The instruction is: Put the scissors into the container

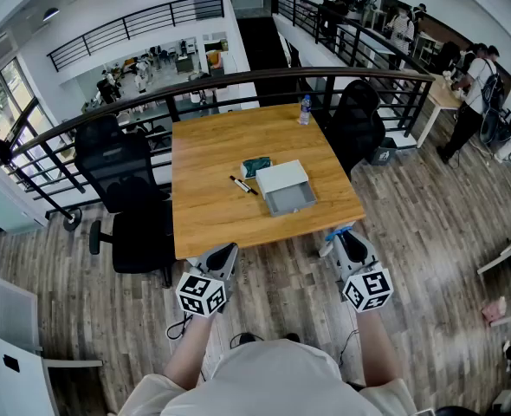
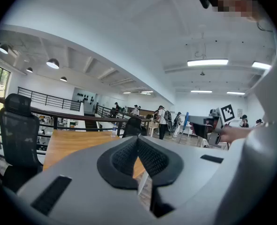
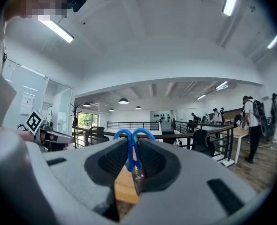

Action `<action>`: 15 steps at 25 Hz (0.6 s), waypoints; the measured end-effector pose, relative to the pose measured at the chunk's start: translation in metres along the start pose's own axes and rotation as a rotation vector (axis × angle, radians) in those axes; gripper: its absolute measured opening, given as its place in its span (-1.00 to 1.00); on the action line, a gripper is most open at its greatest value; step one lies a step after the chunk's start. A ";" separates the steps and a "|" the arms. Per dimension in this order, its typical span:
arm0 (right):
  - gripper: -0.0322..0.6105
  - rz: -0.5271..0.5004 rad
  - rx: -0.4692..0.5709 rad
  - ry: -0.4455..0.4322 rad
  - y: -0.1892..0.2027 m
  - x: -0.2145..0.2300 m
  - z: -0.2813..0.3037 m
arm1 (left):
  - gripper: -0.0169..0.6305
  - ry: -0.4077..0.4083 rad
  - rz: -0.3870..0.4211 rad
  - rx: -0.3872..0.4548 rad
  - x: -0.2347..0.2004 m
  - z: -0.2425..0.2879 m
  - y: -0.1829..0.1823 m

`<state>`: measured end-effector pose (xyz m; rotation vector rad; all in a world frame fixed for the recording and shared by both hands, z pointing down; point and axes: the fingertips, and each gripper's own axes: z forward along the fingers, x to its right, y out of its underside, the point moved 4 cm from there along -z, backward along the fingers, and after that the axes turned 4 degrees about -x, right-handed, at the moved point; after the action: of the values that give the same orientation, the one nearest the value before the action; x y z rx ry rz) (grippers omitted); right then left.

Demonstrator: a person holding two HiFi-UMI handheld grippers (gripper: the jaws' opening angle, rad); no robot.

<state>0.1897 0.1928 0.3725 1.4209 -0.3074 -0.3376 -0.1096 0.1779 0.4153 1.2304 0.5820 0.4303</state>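
A white and grey open container point(image 1: 284, 189) sits near the middle of the wooden table point(image 1: 212, 154). Both grippers are held below the table's near edge, apart from the container. My right gripper point(image 1: 346, 241) is shut on the blue-handled scissors point(image 1: 337, 230). In the right gripper view the blue loops point(image 3: 134, 137) stick up between the closed pads, with the metal blades below, in my right gripper point(image 3: 134, 150). My left gripper point(image 1: 223, 256) is shut with nothing between its pads, as the left gripper view shows point(image 2: 137, 146).
A black marker point(image 1: 242, 185) and a small teal object point(image 1: 255, 166) lie just left of the container. A water bottle point(image 1: 305, 109) stands at the far table edge. Black office chairs point(image 1: 121, 176) stand left and behind. A railing point(image 1: 238, 81) runs beyond the table.
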 end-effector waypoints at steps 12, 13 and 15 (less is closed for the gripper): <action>-0.65 -0.003 0.001 0.000 -0.003 0.007 0.011 | -0.97 -0.002 -0.006 -0.012 -0.005 0.011 -0.001; -0.65 -0.001 0.004 -0.002 -0.004 0.007 0.011 | -0.97 -0.002 -0.006 -0.014 -0.005 0.011 -0.001; -0.65 0.006 0.008 -0.005 -0.004 0.005 0.012 | -0.97 0.000 -0.008 -0.017 -0.007 0.010 0.000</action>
<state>0.1893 0.1791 0.3698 1.4269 -0.3171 -0.3349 -0.1094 0.1663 0.4187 1.2110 0.5819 0.4273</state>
